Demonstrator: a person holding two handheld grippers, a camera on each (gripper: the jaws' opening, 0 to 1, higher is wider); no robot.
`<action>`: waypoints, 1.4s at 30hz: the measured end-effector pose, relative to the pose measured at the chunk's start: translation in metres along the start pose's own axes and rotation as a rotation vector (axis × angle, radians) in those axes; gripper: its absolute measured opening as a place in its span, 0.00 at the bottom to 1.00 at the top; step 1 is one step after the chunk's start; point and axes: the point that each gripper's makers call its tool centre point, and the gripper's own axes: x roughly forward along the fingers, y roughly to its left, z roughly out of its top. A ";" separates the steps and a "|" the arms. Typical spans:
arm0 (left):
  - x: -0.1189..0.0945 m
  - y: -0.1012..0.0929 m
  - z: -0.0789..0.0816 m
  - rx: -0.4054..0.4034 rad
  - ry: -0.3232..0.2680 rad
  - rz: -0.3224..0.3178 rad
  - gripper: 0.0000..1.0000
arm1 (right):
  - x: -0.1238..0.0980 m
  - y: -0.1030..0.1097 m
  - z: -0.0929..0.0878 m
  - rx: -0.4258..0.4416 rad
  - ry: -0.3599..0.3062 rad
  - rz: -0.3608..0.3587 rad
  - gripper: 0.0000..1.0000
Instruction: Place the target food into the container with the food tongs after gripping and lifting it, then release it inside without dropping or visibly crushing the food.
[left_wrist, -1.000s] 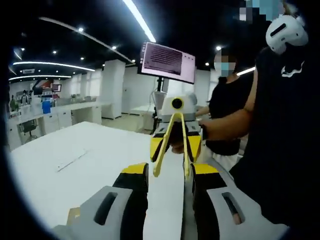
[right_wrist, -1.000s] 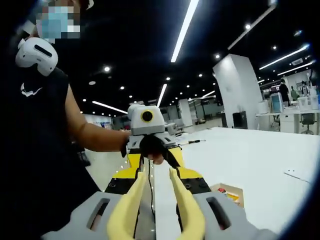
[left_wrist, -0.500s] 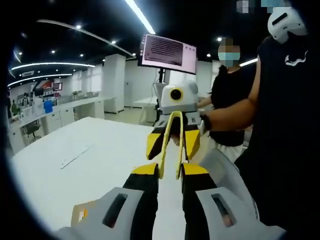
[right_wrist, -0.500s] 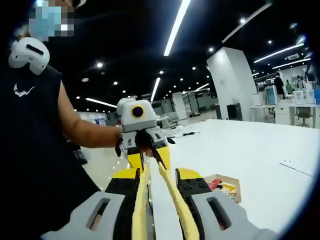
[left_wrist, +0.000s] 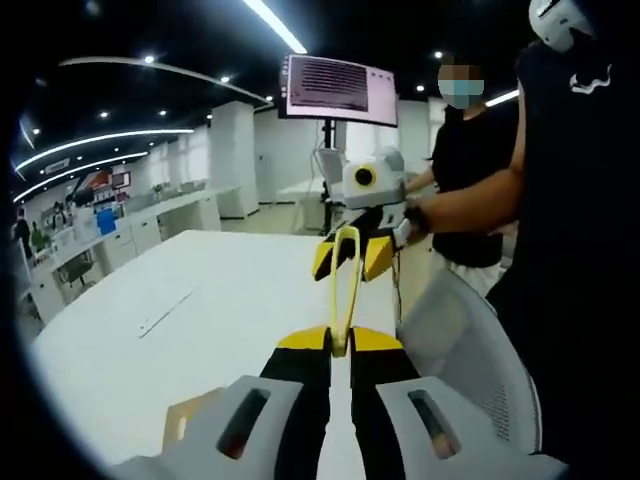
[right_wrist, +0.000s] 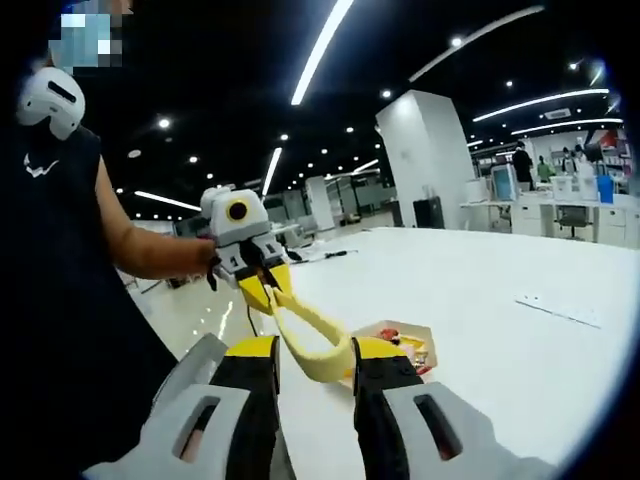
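I see the yellow plastic food tongs (left_wrist: 343, 290) spanning between my left gripper (left_wrist: 340, 352) and right gripper (right_wrist: 313, 362), above the white table (right_wrist: 500, 330). A shallow cardboard food tray (right_wrist: 402, 342) sits on the table just beyond my right gripper.

Open office — white table (left_wrist: 230, 300), ceiling strip lights (right_wrist: 320, 50), monitor (left_wrist: 337, 92).

Dim dark ceiling, bright strip lights (right_wrist: 318, 48) overhead, glare-washed white table (left_wrist: 230, 300), fisheye-bent, soft edges.

I am in a large open-plan office: long white desks (left_wrist: 150, 215), strip ceiling lights (right_wrist: 318, 50), a stand-mounted monitor screen (left_wrist: 337, 92).
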 end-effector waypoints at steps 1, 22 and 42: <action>0.001 0.000 -0.002 -0.001 0.001 -0.001 0.01 | -0.001 0.000 -0.001 -0.001 0.000 -0.002 0.28; 0.048 -0.002 -0.154 0.114 0.368 -0.006 0.01 | 0.016 -0.028 -0.181 -0.102 0.590 -0.049 0.17; 0.072 0.005 -0.215 0.107 0.511 0.007 0.03 | 0.022 -0.045 -0.212 -0.164 0.668 -0.092 0.20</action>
